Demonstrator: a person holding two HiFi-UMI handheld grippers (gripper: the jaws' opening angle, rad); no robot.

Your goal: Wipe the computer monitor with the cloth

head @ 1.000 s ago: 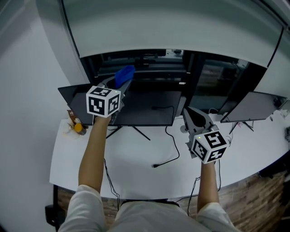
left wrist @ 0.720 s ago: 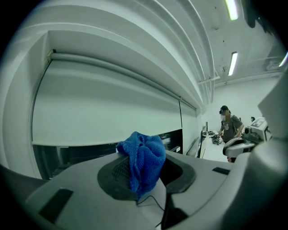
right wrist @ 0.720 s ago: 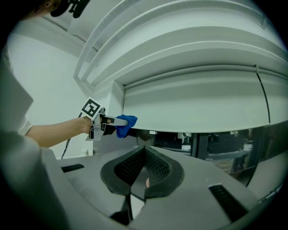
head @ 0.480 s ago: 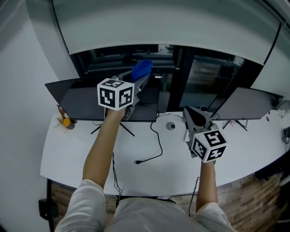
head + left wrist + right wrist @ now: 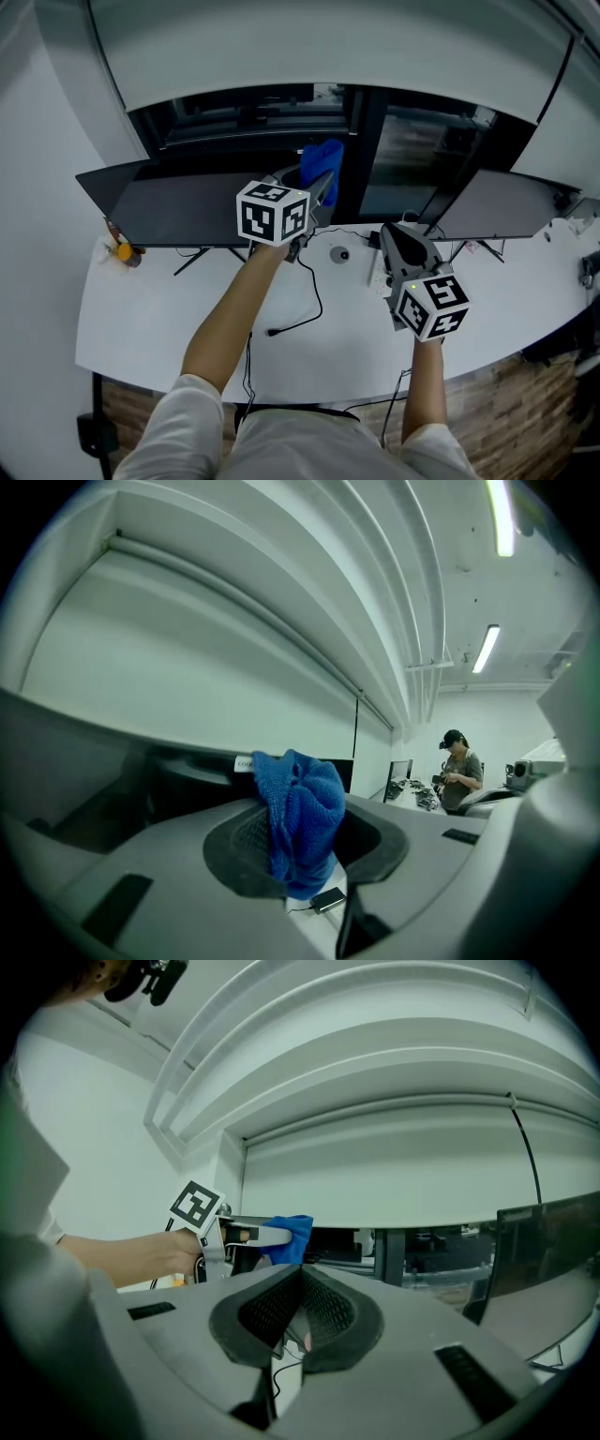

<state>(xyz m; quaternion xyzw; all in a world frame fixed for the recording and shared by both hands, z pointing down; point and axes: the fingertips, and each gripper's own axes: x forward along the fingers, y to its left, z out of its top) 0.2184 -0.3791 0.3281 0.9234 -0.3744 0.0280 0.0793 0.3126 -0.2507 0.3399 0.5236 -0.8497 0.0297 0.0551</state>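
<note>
Working outward from your body, you held your right gripper low over the desk, jaws pressed together on nothing, well to the right of the work. Your left gripper reached further forward and higher, jaws clamped on the bunched blue cloth, which stood up out of the tips. The monitor lay just beyond that cloth and mostly to its left. Its dark screen ran lengthwise left to right across the desk, and the cloth sat at its upper right corner. No view confirmed contact between cloth and screen. The left gripper was clearly the nearer one. The coming stroke would likely call for travel leftward along the screen's long axis, cloth kept toward the glass.
</note>
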